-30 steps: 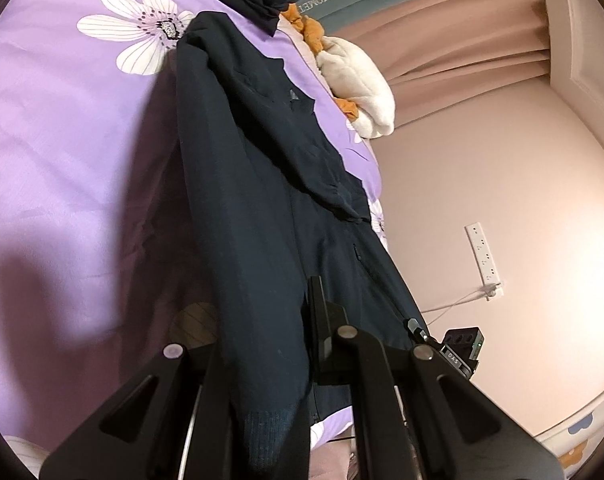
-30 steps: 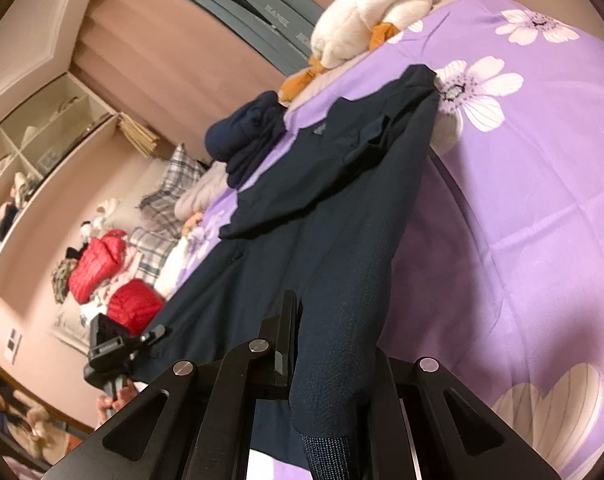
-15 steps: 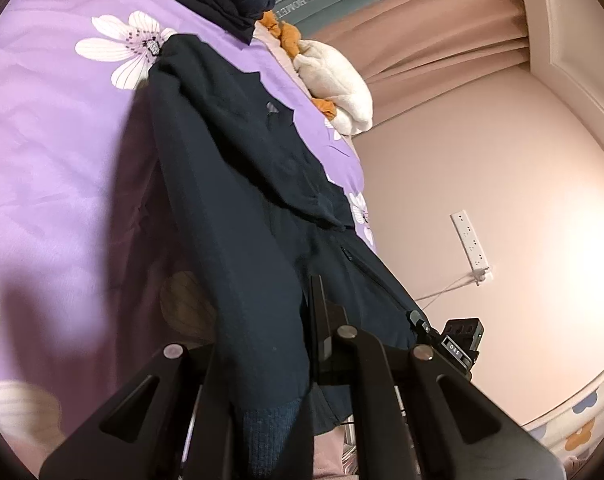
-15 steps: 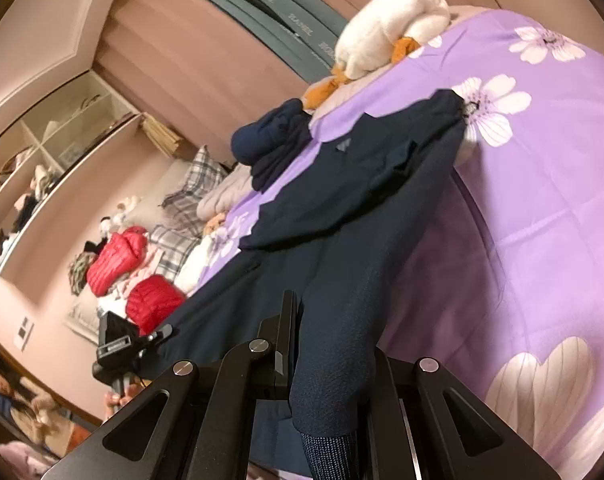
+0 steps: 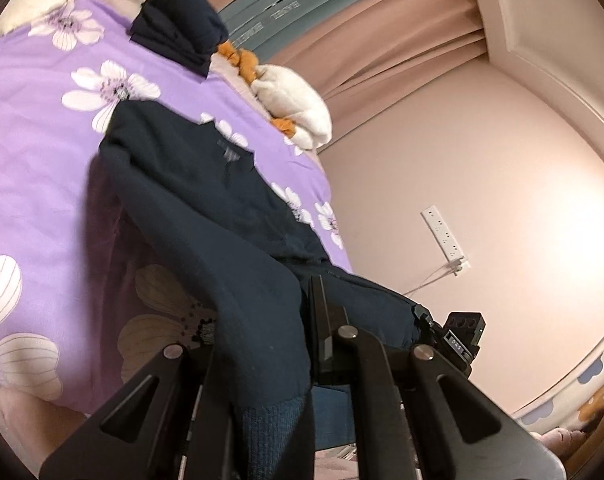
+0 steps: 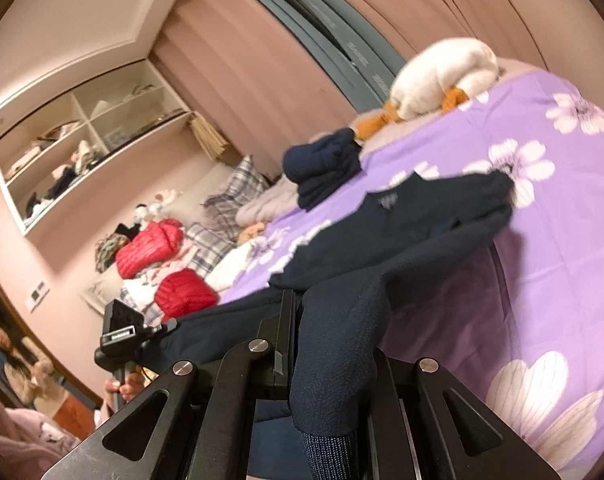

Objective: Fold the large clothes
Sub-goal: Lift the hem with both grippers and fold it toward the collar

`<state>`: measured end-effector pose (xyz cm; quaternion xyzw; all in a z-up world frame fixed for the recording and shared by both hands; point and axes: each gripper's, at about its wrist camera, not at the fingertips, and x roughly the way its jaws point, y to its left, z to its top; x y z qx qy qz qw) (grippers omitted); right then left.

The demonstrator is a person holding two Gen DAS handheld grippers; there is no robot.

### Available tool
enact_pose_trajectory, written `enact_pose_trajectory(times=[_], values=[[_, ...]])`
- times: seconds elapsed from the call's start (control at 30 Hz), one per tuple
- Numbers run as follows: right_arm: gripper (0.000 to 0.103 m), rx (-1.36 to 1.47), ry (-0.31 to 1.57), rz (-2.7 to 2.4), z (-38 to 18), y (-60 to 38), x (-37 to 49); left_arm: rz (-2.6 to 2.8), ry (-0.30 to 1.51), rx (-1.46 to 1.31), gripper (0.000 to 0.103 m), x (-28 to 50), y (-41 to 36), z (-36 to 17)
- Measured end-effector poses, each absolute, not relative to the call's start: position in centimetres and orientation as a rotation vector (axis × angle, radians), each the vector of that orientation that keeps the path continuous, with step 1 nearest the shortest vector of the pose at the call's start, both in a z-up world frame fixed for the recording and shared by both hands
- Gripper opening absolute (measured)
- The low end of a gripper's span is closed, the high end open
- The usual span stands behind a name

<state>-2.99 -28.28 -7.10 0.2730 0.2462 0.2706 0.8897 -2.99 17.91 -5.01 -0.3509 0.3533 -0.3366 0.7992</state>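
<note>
A dark navy jacket (image 5: 206,200) lies stretched over the purple flowered bedspread (image 5: 34,152), its far end on the bed and its near hem lifted. My left gripper (image 5: 270,360) is shut on the jacket's hem, the ribbed cuff hanging below the jaws. My right gripper (image 6: 326,364) is shut on the other corner of the same jacket (image 6: 414,232), which drapes over the bedspread (image 6: 554,264). Each gripper shows in the other's view: the right gripper (image 5: 454,340), the left gripper (image 6: 122,332).
A folded navy garment (image 5: 182,36) and a white and orange plush toy (image 5: 294,108) lie at the far end of the bed. Red puffer jackets (image 6: 154,244), plaid pillows and wall shelves (image 6: 82,152) stand beyond. A power strip (image 5: 446,236) hangs on the wall.
Both grippers pulled back and up with the jacket's hem. The jacket has slid toward me, showing more bedspread and the far end of the bed.
</note>
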Motion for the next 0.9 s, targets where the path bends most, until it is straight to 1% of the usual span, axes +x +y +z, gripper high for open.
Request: enact_pose_trajectory(times=[0.37,0.6,0.73,0.9], values=[[0.010,0.494,0.381,0.628,-4.5,-27.9,-6.5,-0.778,0.662,-0.710,0.008,-7.4,18.1,-1.1],[0.010,0.479,0.296,0.634,-3.0,-29.2,-7.2,-0.820,0.600,-0.676,0.008,-8.4,17.9,1.2],[0.010,0.463,0.291,0.633,-3.0,-29.3,-6.4,-0.819,0.606,-0.685,0.008,-7.5,18.1,1.0],[0.010,0.470,0.333,0.615,-3.7,-29.4,-4.8,-0.803,0.634,-0.720,0.008,-5.7,18.6,-0.2]])
